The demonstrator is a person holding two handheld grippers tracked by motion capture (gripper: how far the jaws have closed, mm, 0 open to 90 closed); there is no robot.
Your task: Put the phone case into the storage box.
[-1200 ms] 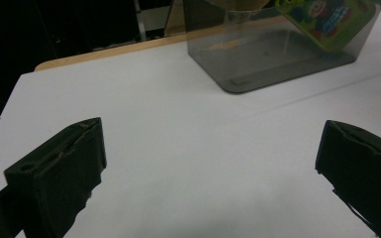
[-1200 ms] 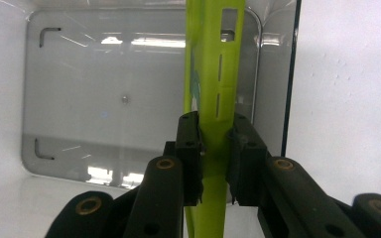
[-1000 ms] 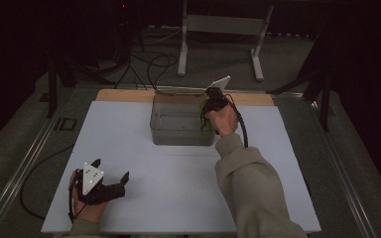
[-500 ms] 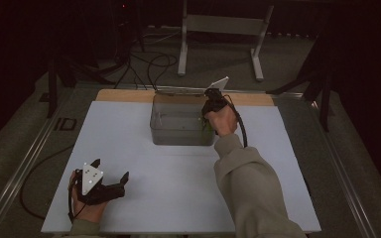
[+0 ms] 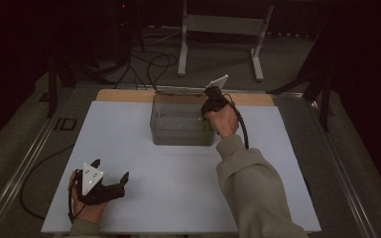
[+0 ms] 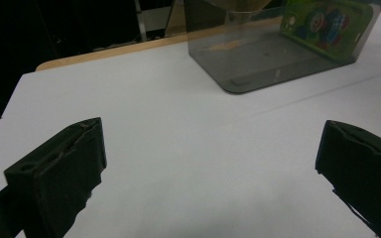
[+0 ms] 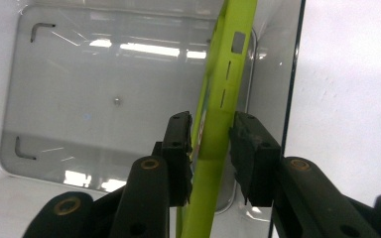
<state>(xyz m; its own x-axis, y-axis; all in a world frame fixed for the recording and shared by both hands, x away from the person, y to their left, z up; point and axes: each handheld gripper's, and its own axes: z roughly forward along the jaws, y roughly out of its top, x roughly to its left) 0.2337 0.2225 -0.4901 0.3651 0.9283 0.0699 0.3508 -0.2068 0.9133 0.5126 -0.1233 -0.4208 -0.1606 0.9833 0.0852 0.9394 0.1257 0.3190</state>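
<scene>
A flat lime-green case [image 7: 223,74] with a colourful printed face [image 6: 322,22] stands on edge inside a clear plastic bin [image 5: 178,135], leaning by the bin's right wall. My right gripper [image 7: 211,124] points down into the bin [image 7: 104,99] with the case between its pads. Its jaws have just been opening, and a thin gap shows at the left pad. From above, the right gripper [image 5: 212,101] sits over the bin's right end. My left gripper [image 5: 111,169] rests low at the near left of the table, open with nothing between its fingers [image 6: 59,163].
The white table top [image 5: 178,183] has a wooden strip [image 5: 124,95] along its far edge behind the bin [image 6: 258,74]. A metal stand [image 5: 221,25] and cables lie on the dark floor beyond. Metal rails run along both table sides.
The right hand has shifted slightly over the bin, and less of the green case shows beside it. The left hand has stayed where it was.
</scene>
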